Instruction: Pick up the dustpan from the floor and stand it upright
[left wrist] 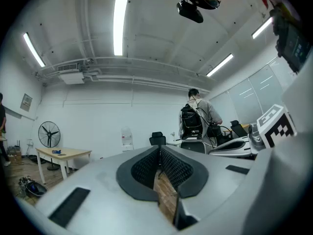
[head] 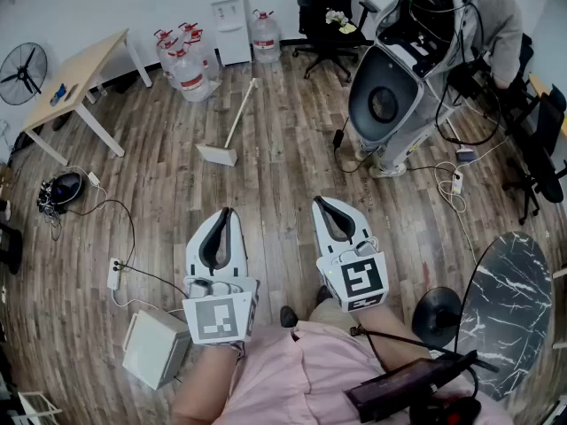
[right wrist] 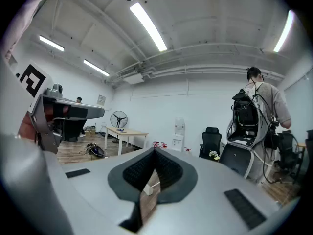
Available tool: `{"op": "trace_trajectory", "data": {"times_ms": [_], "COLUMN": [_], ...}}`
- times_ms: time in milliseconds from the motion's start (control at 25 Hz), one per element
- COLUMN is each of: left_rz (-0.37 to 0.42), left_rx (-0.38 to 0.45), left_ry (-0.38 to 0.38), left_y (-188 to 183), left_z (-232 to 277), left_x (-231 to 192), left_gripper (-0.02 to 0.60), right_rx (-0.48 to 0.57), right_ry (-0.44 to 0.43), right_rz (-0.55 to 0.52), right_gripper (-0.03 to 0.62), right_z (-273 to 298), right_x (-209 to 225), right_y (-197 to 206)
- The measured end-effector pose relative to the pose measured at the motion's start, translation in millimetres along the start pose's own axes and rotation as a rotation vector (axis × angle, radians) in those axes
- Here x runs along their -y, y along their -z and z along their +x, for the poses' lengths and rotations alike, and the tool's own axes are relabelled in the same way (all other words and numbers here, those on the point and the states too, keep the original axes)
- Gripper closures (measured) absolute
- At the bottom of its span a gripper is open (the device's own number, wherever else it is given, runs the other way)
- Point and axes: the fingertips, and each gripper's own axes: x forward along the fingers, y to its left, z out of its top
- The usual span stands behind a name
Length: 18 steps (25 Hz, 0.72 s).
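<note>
Ok so here's where I'm at: both grippers are held out level over the wood floor (head: 283,175) and neither one has anything in it. The left gripper (head: 227,212) has its fingers (left wrist: 145,169) pressed together at the tips. There's nothing between the pads, just a strip of floor showing through the gap lower down. The right gripper (head: 318,204) is the same deal, with its fingers (right wrist: 168,173) meeting at the tips and holding nothing. The dustpan (head: 219,154) is lying on the floor pretty much straight ahead of the left fingers and well apart from them. From the right fingers it's ahead and off to the left. Its pan end faces back toward the fingers, and the long handle runs away from them, slanting to the right. In the right gripper view I can just catch it as a small white shape through the slot below the fingertips. Past the far end of the handle, further ahead of the fingers, there's a bunch of water jugs (head: 186,65). A worktop (head: 75,82) sits ahead and well to the left of the left fingers. A big grey machine (head: 385,100) stands ahead and right of the right fingers, with cables on the floor around it. A white box (head: 152,348) sits behind and left of the left fingers.
</note>
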Motion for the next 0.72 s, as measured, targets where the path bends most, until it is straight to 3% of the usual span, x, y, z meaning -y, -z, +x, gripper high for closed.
{"op": "trace_trajectory", "data": {"times_ms": [720], "left_rz": [0.014], "left_rx": [-0.006], "left_ry": [0.003], "left_y": [10], "left_z": [18], "left_x": [-12], "left_gripper": [0.56], "right_rx": [0.012], "right_ry": [-0.042], "right_rz": [0.025], "right_gripper": [0.592], "right_z": [22], "right_x": [0], "right_y": [11]}}
